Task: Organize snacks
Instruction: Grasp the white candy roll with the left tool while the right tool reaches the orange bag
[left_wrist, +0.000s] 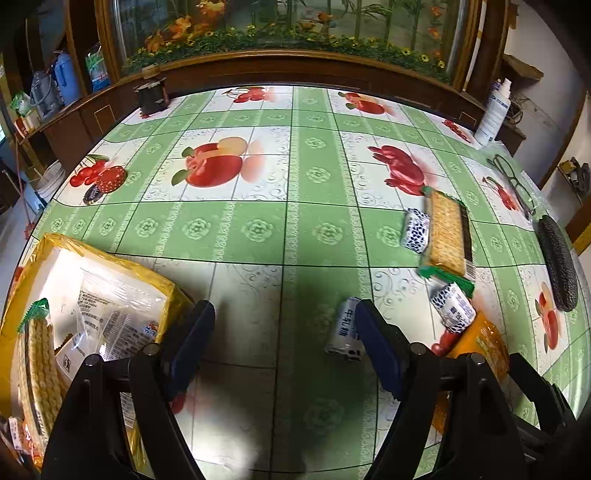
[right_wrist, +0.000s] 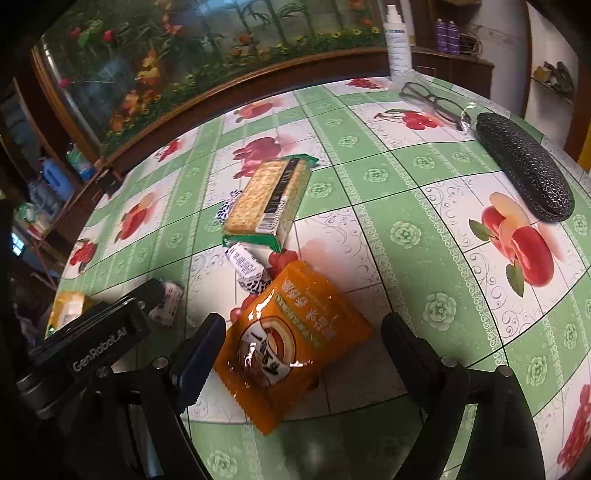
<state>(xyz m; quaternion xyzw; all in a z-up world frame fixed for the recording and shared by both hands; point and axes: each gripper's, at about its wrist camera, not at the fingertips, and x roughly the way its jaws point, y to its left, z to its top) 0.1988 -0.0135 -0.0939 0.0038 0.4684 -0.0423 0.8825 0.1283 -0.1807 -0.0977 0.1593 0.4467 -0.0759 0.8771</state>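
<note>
My left gripper (left_wrist: 284, 325) is open and empty above the tablecloth. A white nougat candy (left_wrist: 345, 332) lies just outside its right finger. A yellow box (left_wrist: 92, 280) at the left holds a cracker pack (left_wrist: 38, 365) and clear wrappers. My right gripper (right_wrist: 304, 338) is open, its fingers either side of an orange snack packet (right_wrist: 291, 339) lying flat. Beyond it lie a cow-print candy (right_wrist: 247, 267), a green cracker pack (right_wrist: 267, 199) and another candy (right_wrist: 227, 208). The same cracker pack shows in the left wrist view (left_wrist: 447, 232).
A black glasses case (right_wrist: 524, 166) and glasses (right_wrist: 436, 101) lie at the right. A white spray bottle (right_wrist: 397, 40) stands at the table's far edge. A small dark box (left_wrist: 151, 96) sits at the far left corner. The left gripper's body (right_wrist: 88, 350) shows at the lower left.
</note>
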